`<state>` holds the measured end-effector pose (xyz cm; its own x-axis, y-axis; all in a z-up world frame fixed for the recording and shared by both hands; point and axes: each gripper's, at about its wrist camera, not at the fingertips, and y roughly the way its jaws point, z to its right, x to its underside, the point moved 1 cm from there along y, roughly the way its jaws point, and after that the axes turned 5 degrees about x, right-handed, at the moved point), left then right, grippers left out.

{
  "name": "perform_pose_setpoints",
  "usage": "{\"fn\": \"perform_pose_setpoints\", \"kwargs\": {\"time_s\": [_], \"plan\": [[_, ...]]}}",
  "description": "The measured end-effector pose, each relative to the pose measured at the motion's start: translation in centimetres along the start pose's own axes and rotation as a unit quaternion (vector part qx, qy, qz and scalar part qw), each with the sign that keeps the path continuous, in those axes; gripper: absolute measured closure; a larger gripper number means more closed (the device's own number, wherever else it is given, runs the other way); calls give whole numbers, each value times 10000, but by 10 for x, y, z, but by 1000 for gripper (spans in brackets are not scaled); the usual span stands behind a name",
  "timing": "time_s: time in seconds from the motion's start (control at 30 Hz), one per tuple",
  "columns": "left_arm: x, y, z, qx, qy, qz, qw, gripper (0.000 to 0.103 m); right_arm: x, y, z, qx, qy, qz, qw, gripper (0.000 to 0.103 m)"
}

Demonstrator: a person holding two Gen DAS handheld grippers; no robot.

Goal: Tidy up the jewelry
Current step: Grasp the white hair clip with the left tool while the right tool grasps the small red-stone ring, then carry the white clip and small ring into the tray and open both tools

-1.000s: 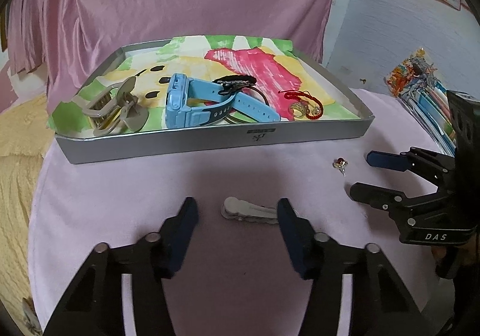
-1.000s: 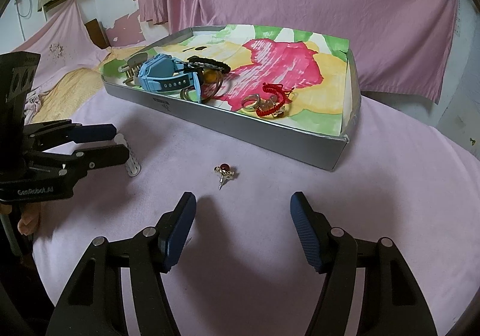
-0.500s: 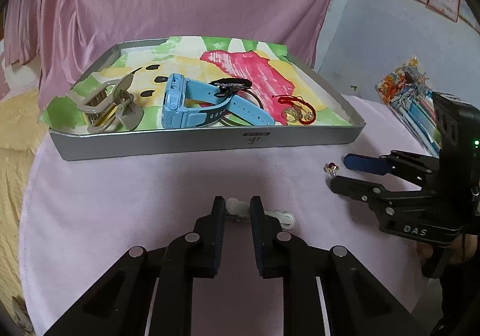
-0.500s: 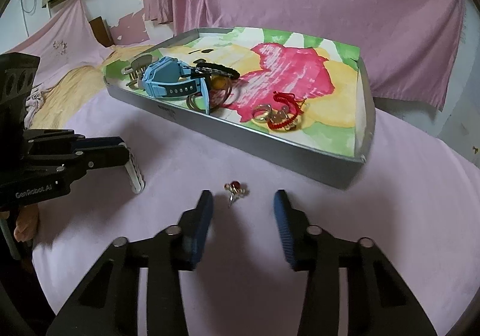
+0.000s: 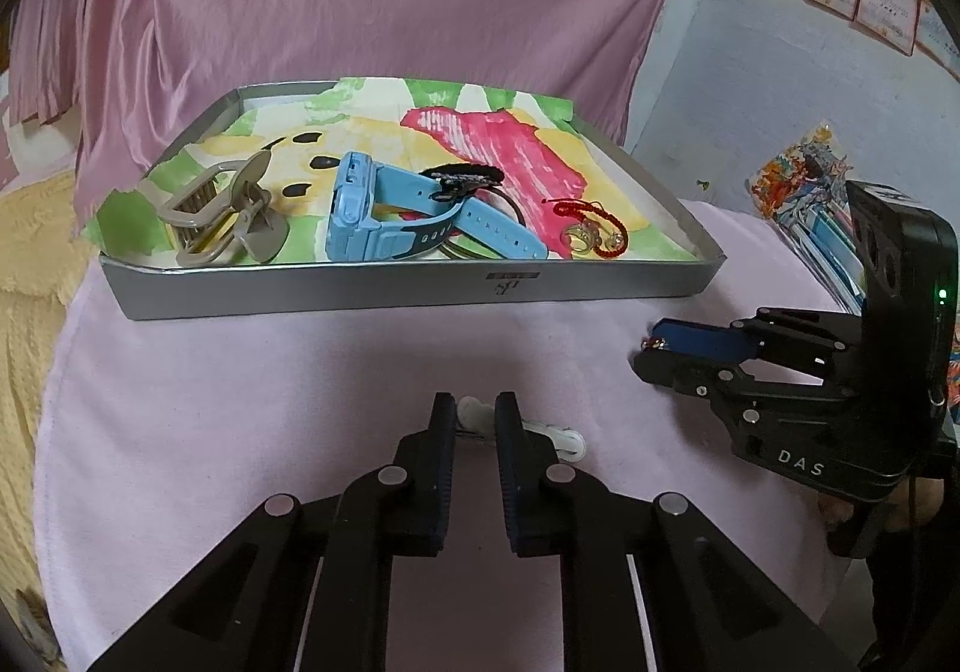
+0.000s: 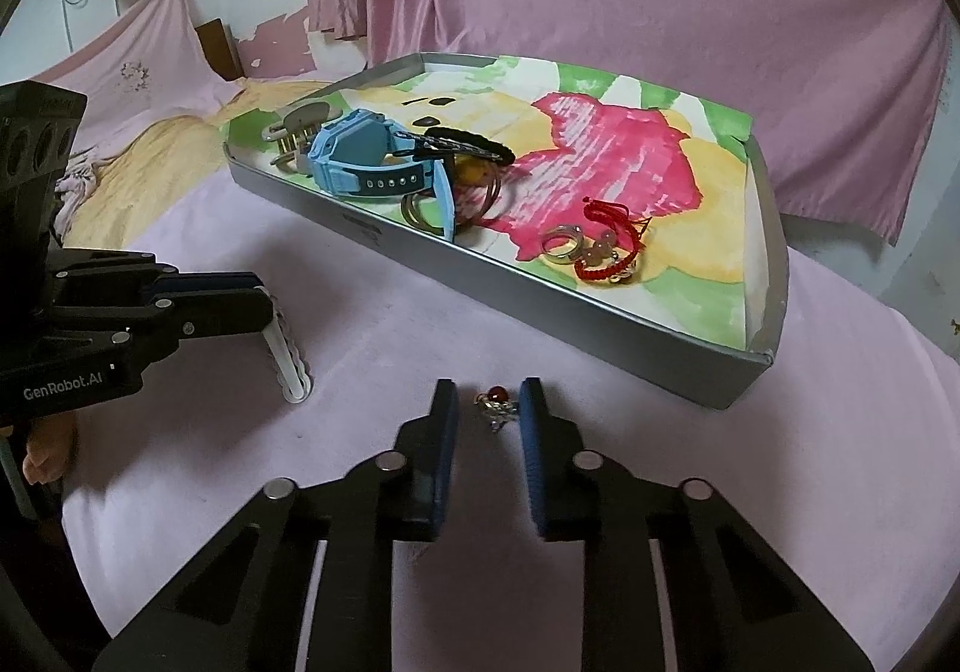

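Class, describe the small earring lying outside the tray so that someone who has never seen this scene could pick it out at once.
Start at the grey tray lined with bright painted paper on the pink tablecloth. On the cloth just before its near wall, between the right gripper fingertips, lies the earring. Its single red bead on a thin silver pin distinguishes it from the white hair clip nearby.

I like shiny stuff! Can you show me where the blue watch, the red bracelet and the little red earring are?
watch (image 5: 351,210): left wrist view, on its blue case.
bracelet (image 6: 603,271): right wrist view, on its red cord.
earring (image 6: 495,395): right wrist view, on its red stone.
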<state>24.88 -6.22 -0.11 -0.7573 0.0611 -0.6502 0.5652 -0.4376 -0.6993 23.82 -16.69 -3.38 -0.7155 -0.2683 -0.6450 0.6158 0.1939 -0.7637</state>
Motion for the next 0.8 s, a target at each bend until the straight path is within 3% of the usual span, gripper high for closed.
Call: {"fn": "perform_pose_setpoints", "kwargs": {"time_s": [0.57,0.8], "plan": [[0,-18,10,249,270,472,9982,98,1,0,2,-104,43,16,9999,90],[-1,-27,14,235,348,781,9961,100,1,-8,2,-104,18,213,9997,90]]}}
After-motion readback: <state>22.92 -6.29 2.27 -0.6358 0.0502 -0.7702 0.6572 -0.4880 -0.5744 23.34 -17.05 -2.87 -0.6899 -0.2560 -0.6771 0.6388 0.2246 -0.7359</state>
